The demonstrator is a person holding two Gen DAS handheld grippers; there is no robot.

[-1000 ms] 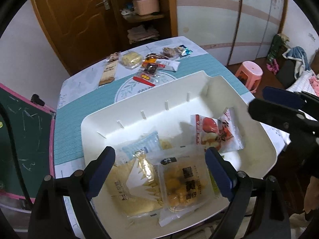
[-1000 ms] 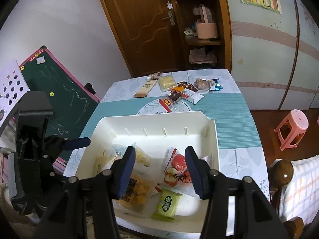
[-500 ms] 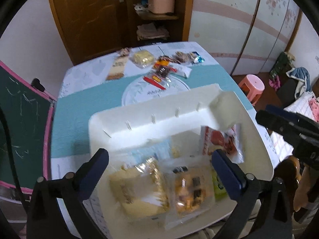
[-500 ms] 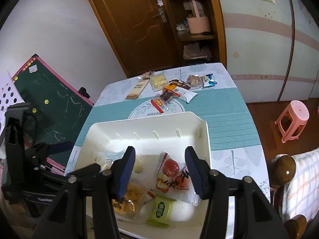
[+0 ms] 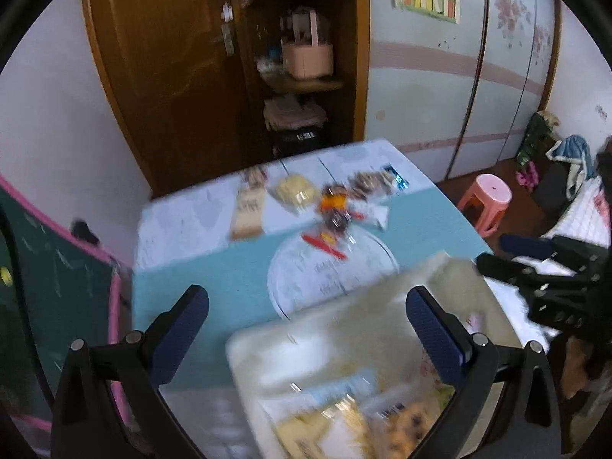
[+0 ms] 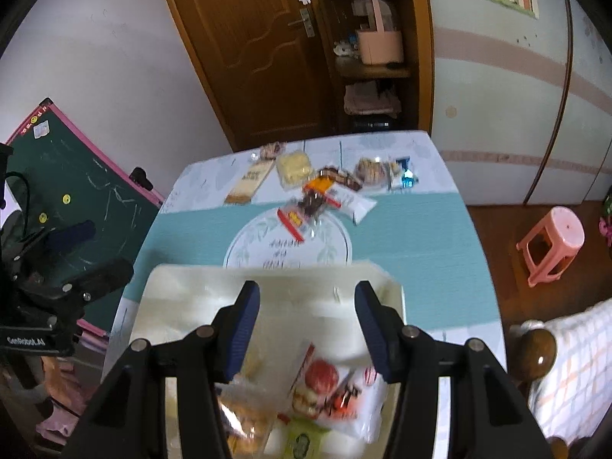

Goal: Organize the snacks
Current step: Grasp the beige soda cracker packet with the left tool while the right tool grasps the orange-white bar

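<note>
A white tray (image 5: 267, 336) (image 6: 183, 275) stands at the near end of the teal-clothed table. In it lie a red fruit-print packet (image 6: 325, 386), a green packet (image 6: 302, 440) and yellow pastry packs (image 5: 325, 428). Several loose snacks (image 5: 325, 202) (image 6: 321, 187) lie spread at the table's far end. My left gripper (image 5: 306, 306) hovers over the tray's far left corner, wide open and empty; it also shows from the side (image 6: 69, 260). My right gripper (image 6: 306, 294) is over the tray's far rim, open with nothing between its fingers, and shows at the right edge (image 5: 535, 264).
A green chalkboard with a pink frame (image 6: 76, 176) leans left of the table. A pink stool (image 6: 550, 241) stands on the floor at the right. A wooden chair knob (image 6: 535, 348) and a checked blanket are at the near right. Door and shelves lie behind.
Both grippers have drawn back and risen from the tray's snacks, now facing the table's far end. The left jaws have spread wider. The right jaws keep the same gap.
</note>
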